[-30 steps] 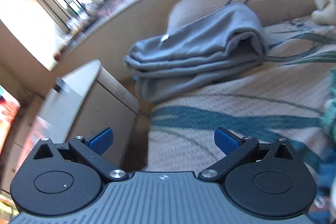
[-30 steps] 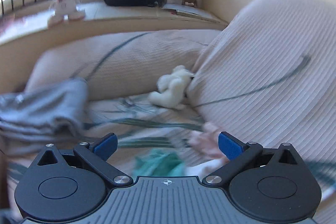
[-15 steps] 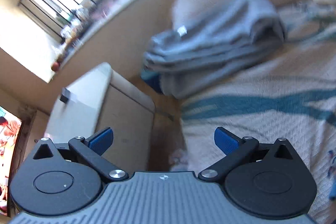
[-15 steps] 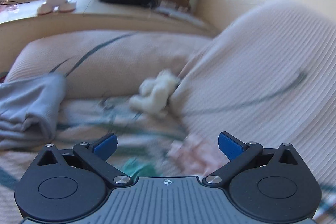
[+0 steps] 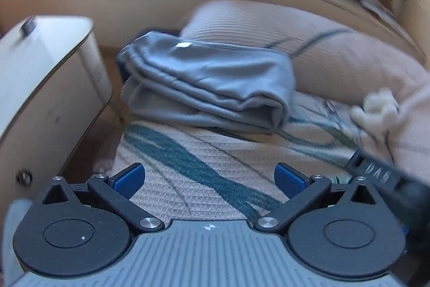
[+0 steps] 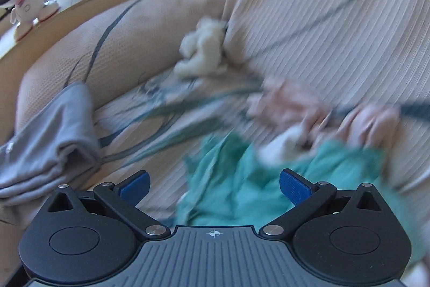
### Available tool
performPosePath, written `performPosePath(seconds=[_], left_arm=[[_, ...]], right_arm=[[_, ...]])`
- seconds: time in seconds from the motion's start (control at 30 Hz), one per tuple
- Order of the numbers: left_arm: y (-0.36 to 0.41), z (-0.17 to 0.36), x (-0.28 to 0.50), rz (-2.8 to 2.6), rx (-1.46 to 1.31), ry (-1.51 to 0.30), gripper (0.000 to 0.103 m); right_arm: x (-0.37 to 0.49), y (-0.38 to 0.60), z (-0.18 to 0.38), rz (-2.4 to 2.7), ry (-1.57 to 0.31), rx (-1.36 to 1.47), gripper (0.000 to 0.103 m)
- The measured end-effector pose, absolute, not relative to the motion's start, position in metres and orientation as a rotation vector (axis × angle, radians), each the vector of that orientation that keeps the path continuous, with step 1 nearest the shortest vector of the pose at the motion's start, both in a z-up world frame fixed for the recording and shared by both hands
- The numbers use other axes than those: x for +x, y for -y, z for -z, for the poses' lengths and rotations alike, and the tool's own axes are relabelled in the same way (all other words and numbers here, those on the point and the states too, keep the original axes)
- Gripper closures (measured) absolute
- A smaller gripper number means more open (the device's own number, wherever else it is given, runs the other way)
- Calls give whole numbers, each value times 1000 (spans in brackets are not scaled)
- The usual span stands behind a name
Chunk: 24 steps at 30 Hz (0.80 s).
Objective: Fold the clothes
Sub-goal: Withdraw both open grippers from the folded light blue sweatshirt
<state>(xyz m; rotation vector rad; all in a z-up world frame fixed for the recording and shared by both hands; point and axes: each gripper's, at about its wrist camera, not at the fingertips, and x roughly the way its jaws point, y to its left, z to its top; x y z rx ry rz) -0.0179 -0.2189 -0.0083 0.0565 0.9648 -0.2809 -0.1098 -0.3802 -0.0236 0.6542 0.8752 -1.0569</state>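
Swung round onto the bed, left tongs [image 5: 209,179] spread empty, folded grey garment [image 5: 209,88] lying ahead, right tongs [image 6: 213,183] gaping just short of crumpled teal garment [image 6: 242,179]; soft, limp, best pinched at an edge.

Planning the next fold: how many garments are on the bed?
3 visible: a folded grey garment beside the pillow, a crumpled teal garment before the right gripper, and a blurred pink garment beyond it. More may be hidden.
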Motion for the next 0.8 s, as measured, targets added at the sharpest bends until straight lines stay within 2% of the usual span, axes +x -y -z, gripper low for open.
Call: performPosePath(seconds=[0.33,0.5,0.6,0.8], left_arm=[[200,33,13,156,52,-1019,0],[200,48,14,147,92,-1065,0],[210,49,6,142,201,-1002,0],[208,51,6,104,238,-1014,0]], right_arm=[[-95,355,35,970,-887,843,0],[-86,341,35,906,-873,782,0],[-79,329,32,869,-873,696,0],[-74,321,29,759,-851,694,0]])
